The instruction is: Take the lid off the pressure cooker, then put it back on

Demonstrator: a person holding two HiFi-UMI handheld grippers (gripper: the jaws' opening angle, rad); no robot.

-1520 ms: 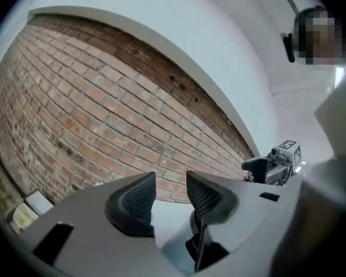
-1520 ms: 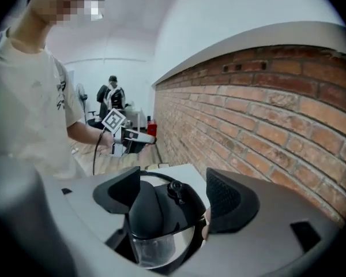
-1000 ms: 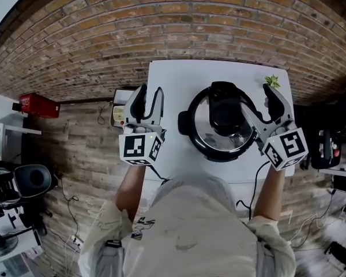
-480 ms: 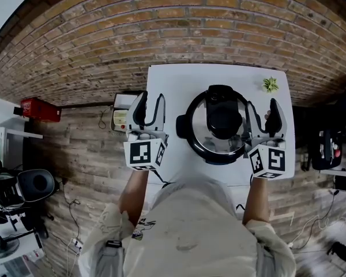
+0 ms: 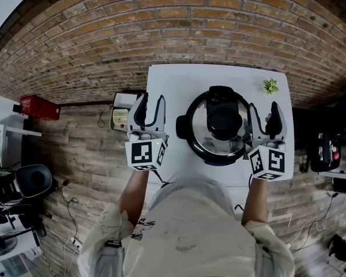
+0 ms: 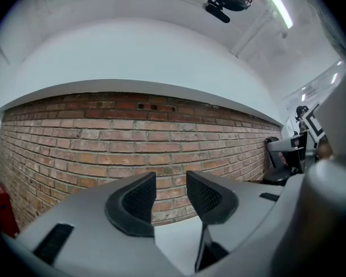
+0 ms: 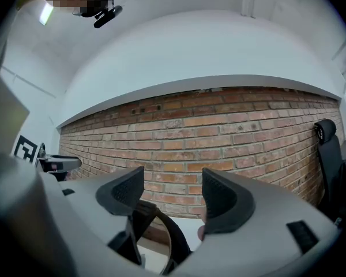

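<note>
Two grippers flank the cooker (image 5: pixel 182 126) in the head view. It stands on the white surface (image 5: pixel 173 82) with the lid (image 5: pixel 203 133) seated on it, its black handle (image 5: pixel 224 119) across the middle. Off the surface's left edge hangs the left gripper (image 5: pixel 151 101), well apart from the cooker. Just beside the cooker's right rim lies the right gripper (image 5: pixel 264 107). A small plant (image 5: pixel 270 85) sits at the far right corner.

Left gripper view: the jaws stand a little apart, with only brick wall (image 6: pixel 104 149) and surface between them, so they hold nothing.

Right gripper view: the jaws stand wide apart and have just been closing a little. Nothing is pinched. A dark curved edge of the cooker (image 7: pixel 174 241) shows low between them, below the pads.

A seated lid fits both a lid yet to come off and one already put back, so the stage stays unsettled.

The risk, as I judge it, is that the right jaws are very near the rim. A sideways nudge, or closing on the rim instead of the handle, could shove or spin the whole cooker on the smooth surface. The left gripper is too far off to steady it. A wide swing could also knock the plant.
</note>
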